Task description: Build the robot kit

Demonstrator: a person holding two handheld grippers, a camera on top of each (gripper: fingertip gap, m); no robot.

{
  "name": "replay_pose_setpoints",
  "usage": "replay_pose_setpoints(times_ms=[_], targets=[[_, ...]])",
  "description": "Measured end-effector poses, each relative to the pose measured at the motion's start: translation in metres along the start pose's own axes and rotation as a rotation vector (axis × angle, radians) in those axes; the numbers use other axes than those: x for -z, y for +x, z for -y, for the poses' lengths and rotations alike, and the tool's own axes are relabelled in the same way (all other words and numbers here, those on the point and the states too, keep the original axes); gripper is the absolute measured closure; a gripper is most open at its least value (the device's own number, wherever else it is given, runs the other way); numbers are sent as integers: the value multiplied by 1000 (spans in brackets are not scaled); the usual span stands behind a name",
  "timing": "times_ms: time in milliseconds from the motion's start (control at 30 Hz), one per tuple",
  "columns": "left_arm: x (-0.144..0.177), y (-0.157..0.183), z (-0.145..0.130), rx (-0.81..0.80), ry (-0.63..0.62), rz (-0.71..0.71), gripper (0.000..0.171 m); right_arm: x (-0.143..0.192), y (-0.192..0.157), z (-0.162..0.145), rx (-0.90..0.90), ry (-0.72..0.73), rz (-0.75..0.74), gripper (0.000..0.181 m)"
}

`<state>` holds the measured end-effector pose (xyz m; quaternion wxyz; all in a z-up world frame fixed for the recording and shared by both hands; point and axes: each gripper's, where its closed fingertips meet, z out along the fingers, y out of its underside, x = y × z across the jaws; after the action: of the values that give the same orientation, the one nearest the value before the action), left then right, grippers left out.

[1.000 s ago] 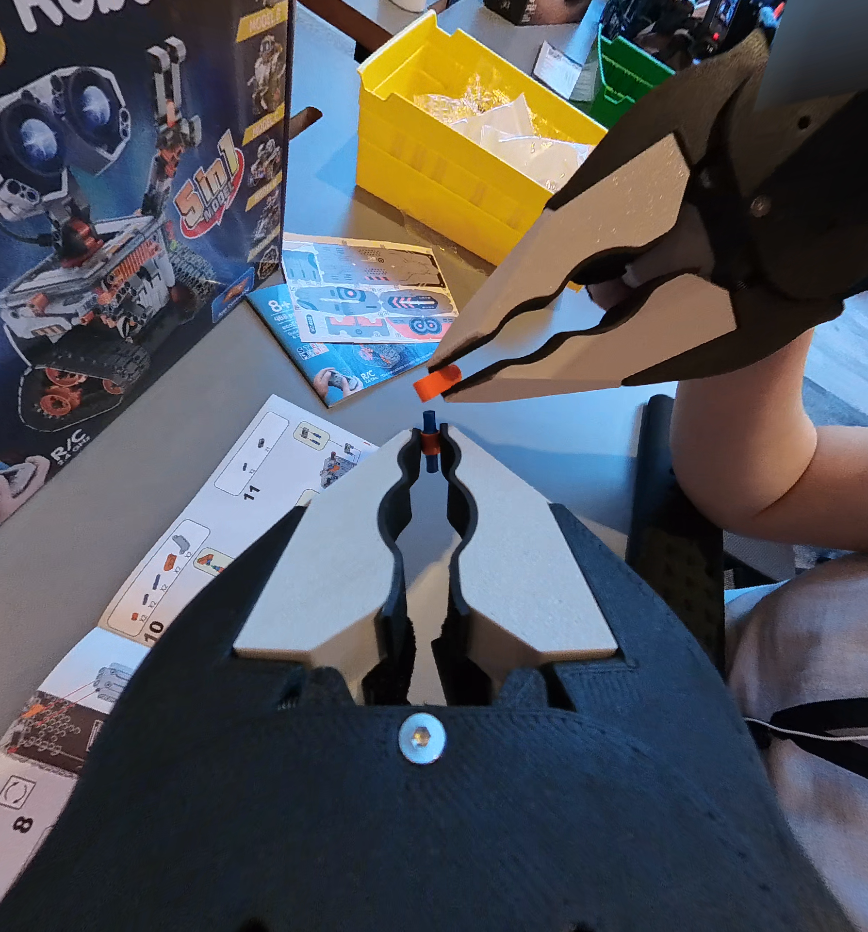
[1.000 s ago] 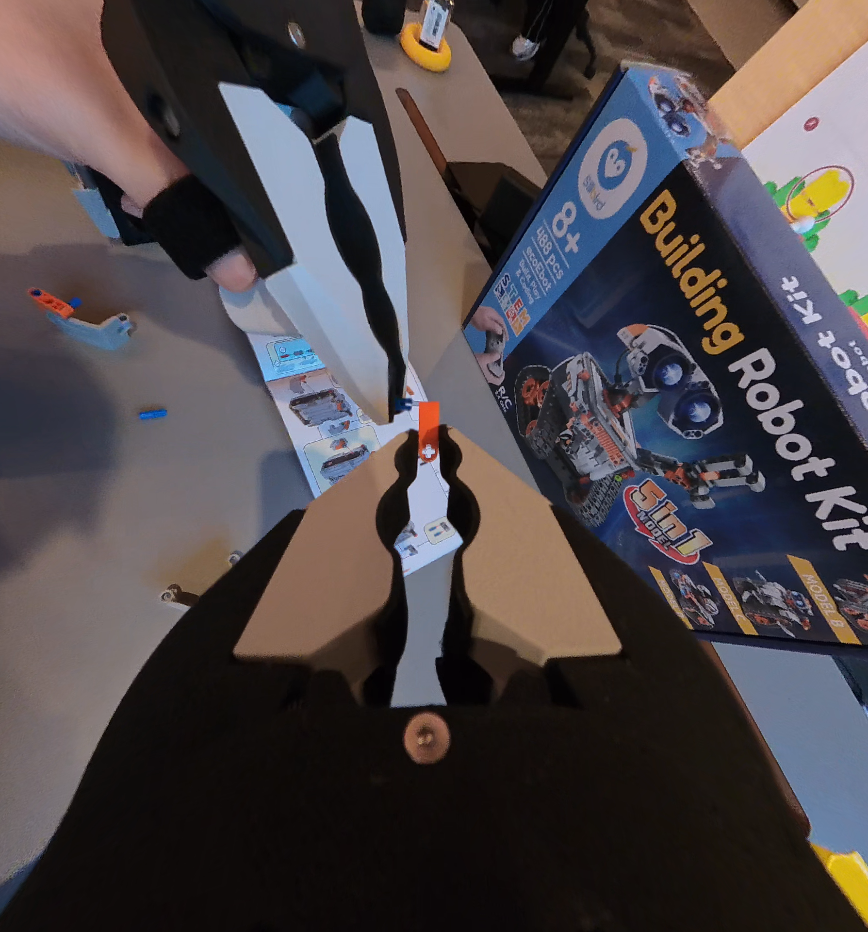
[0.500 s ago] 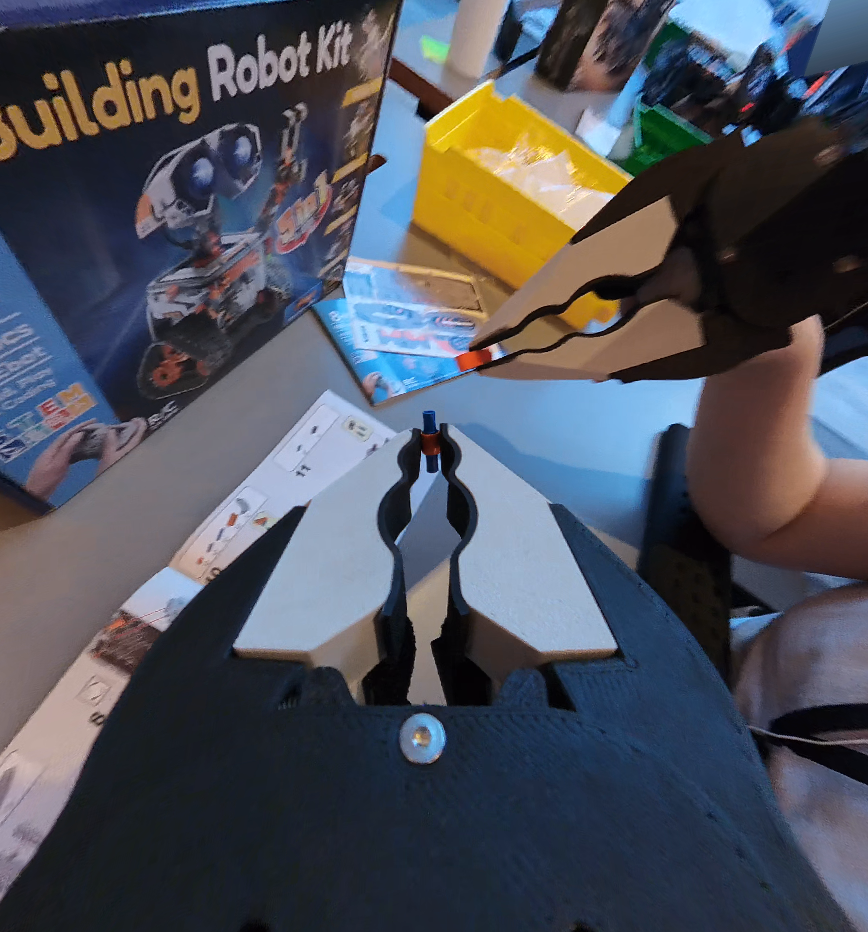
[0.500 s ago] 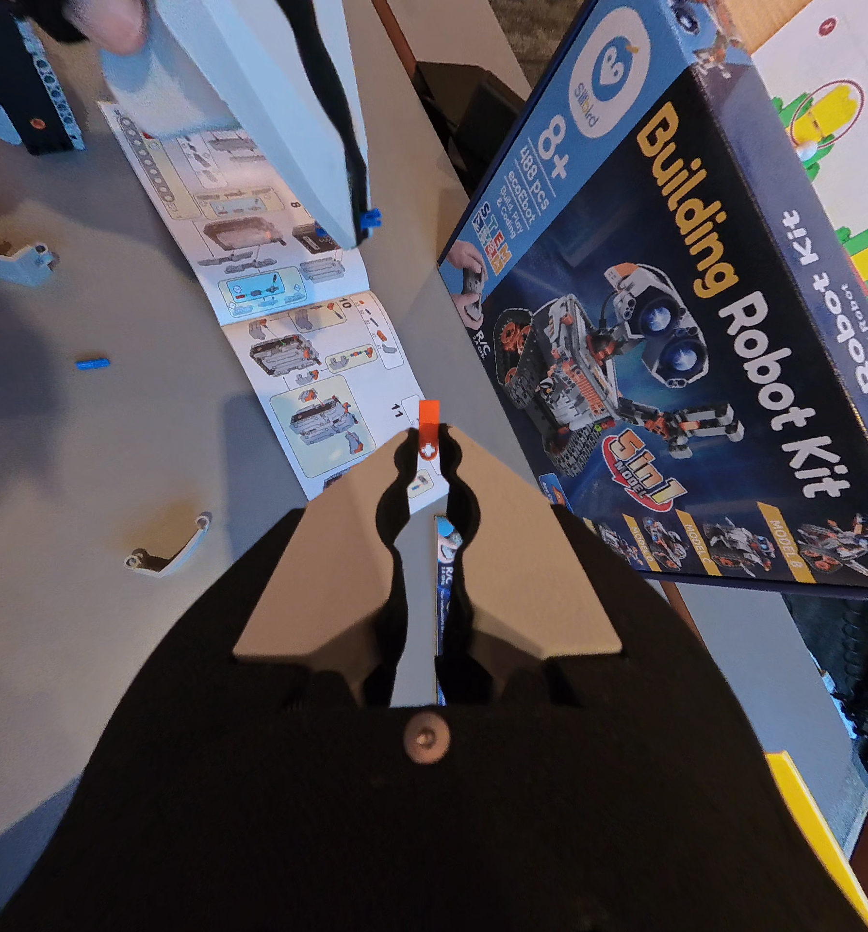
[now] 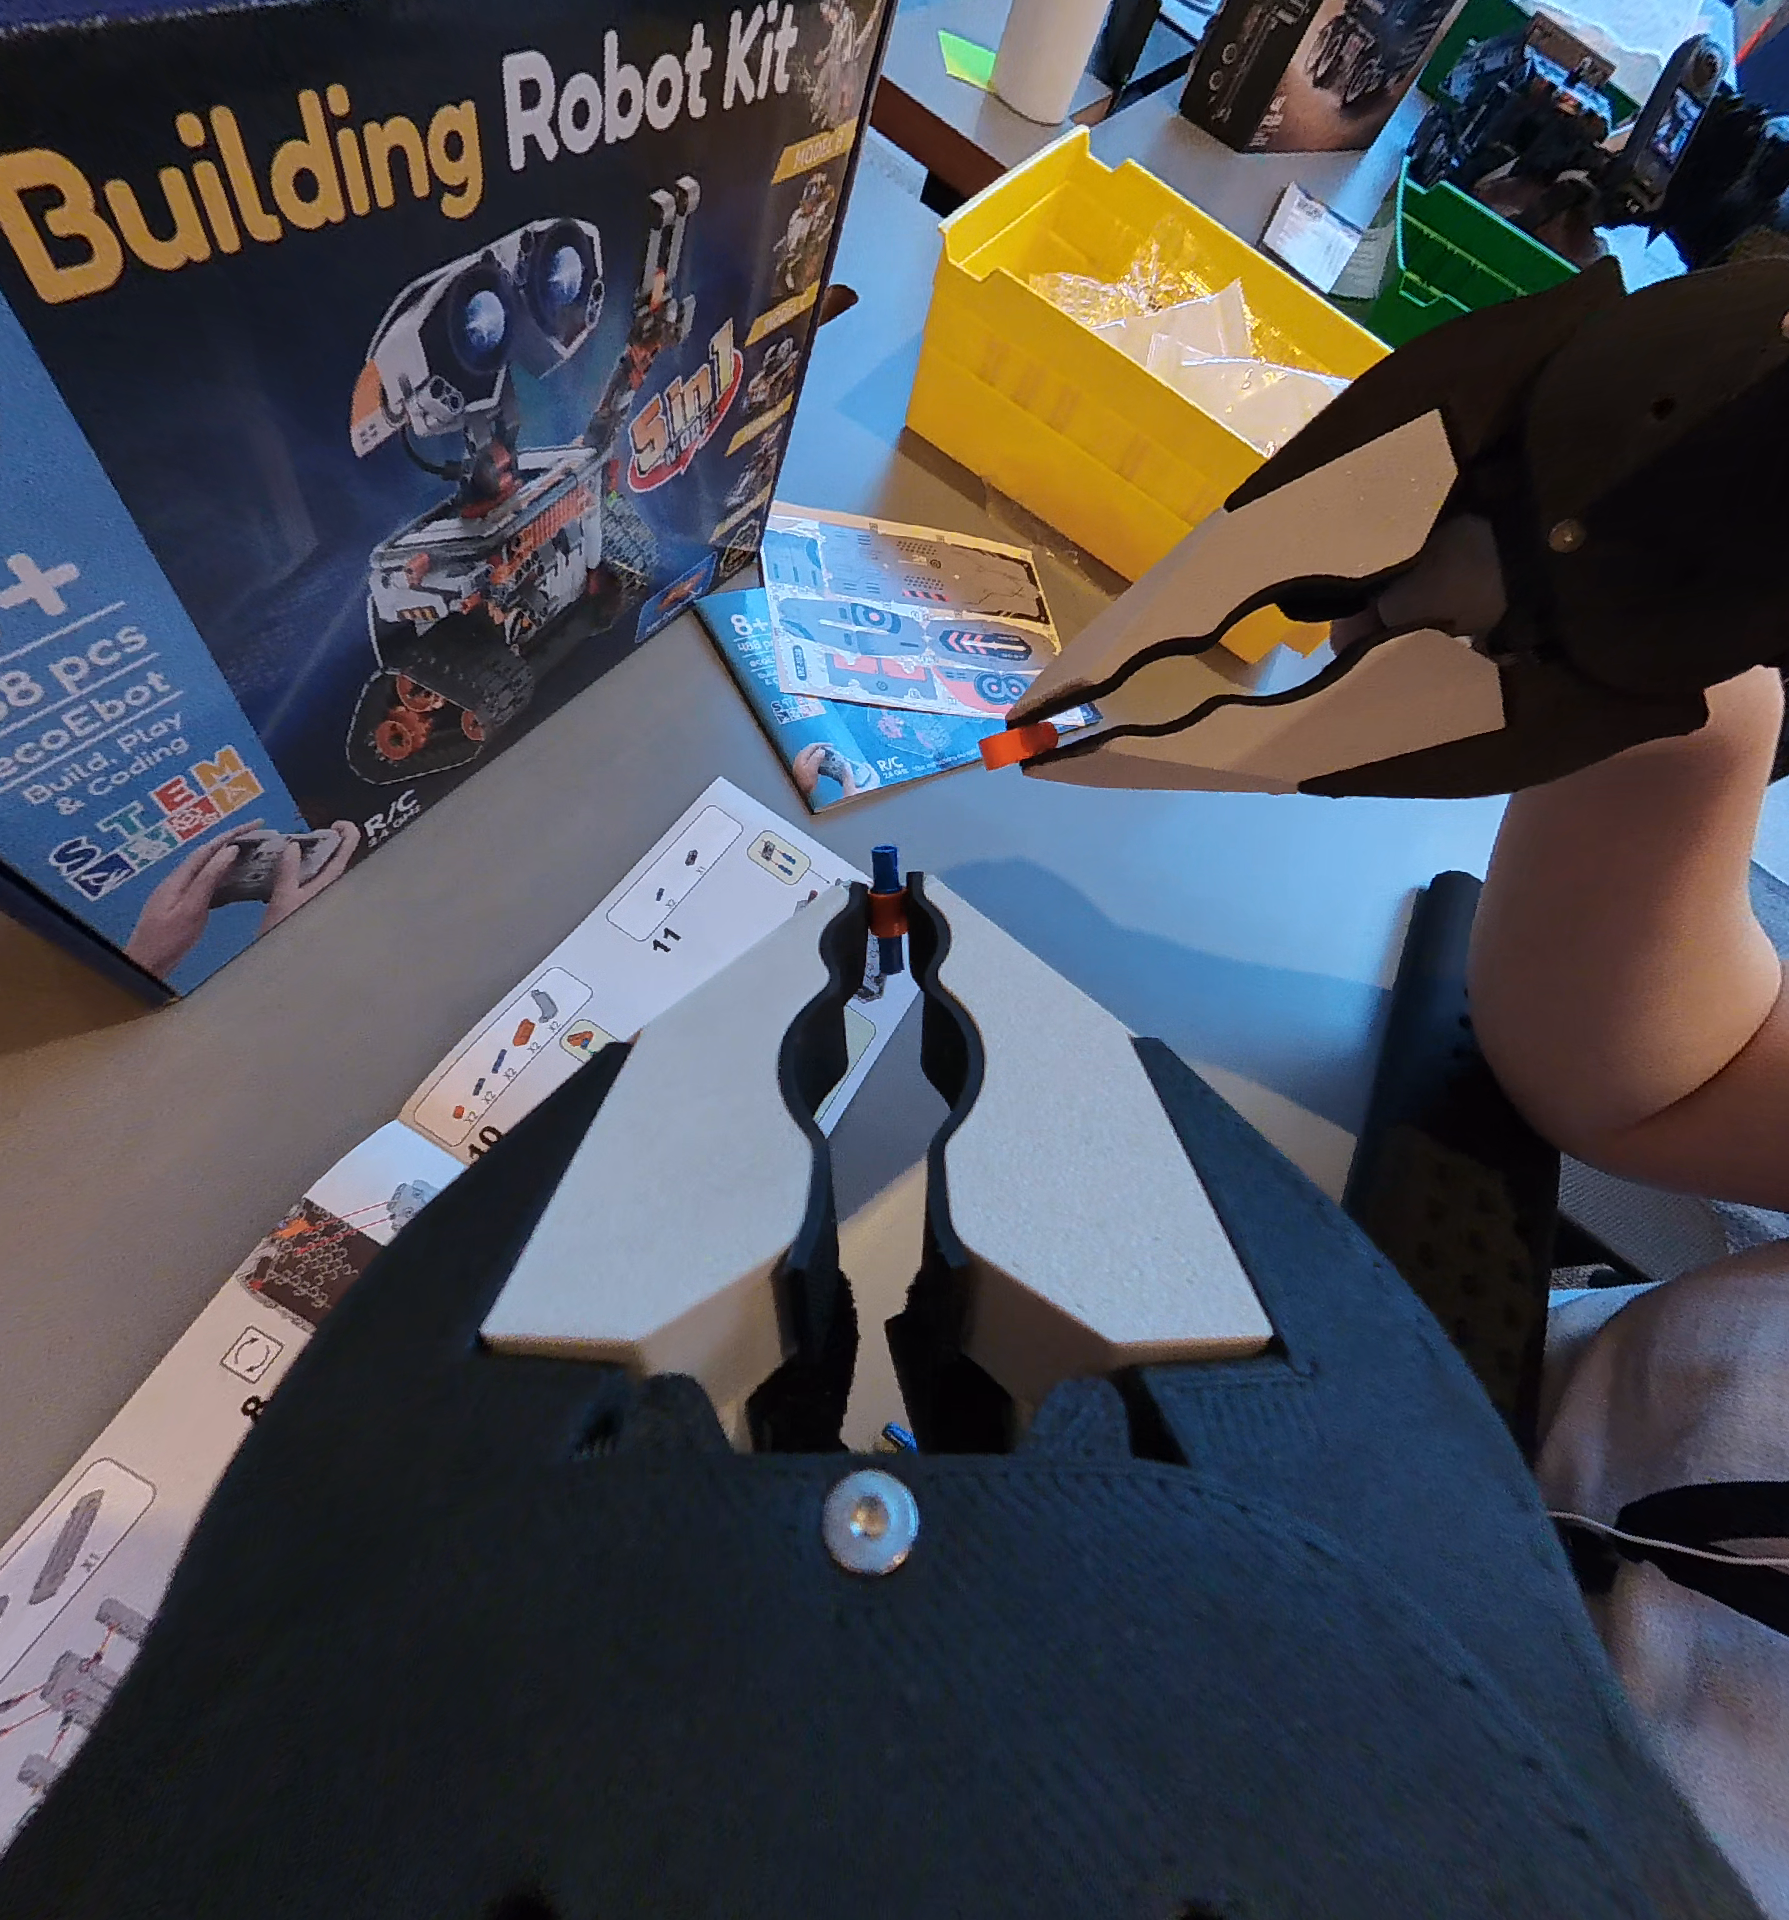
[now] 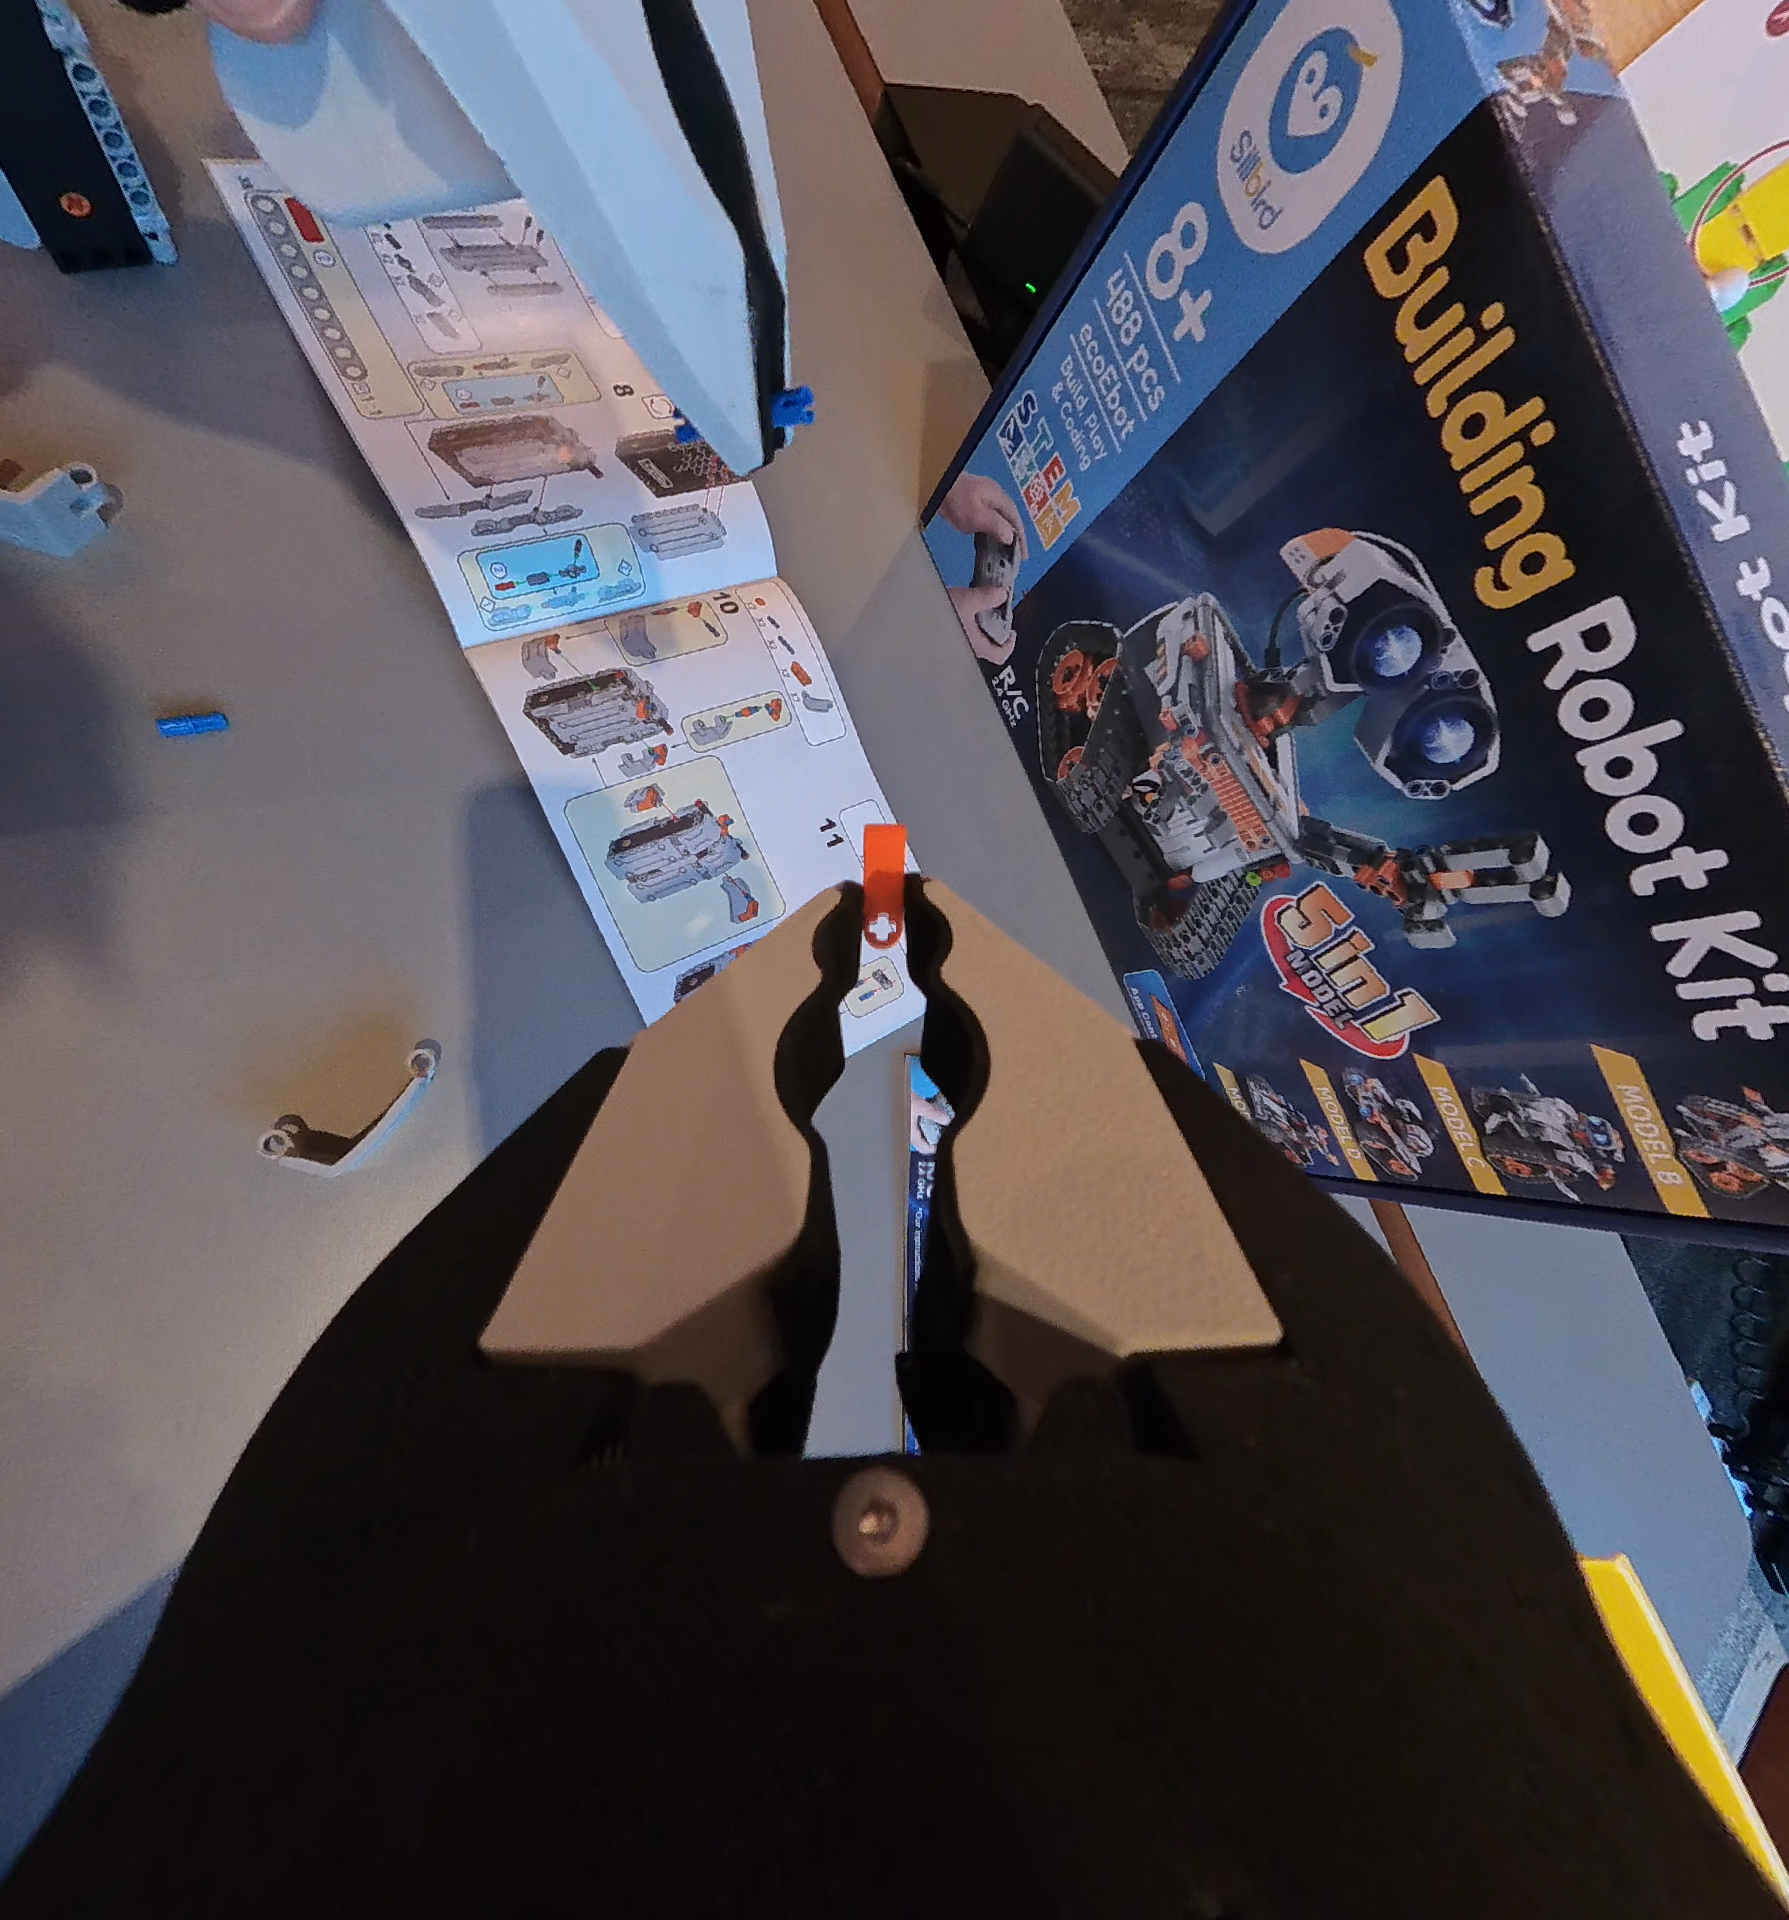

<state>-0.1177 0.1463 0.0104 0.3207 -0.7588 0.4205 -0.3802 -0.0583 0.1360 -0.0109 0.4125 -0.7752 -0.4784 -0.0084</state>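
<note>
Your left claw is pinched tight on a small blue pin with an orange ring, right at its tips, and the pin sticks out past them. Your right claw is pinched tight on a little flat orange piece, which also pokes out past the tips. The two claws are held apart above the grey surface, with the right claw up and to the right of the left one. Under both claws lies the open instruction booklet. The big blue robot kit box stands on the far left. A yellow bin with clear bags sits far off to the right. On the surface by the booklet lie a loose blue pin and a bent grey piece.
</note>
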Motion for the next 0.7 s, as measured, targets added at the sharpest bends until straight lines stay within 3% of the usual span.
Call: replay_pose_setpoints(times_ms=[700], targets=[[-8, 2, 3, 47, 12, -22, 167, 5, 1, 18, 50, 91, -42, 175]])
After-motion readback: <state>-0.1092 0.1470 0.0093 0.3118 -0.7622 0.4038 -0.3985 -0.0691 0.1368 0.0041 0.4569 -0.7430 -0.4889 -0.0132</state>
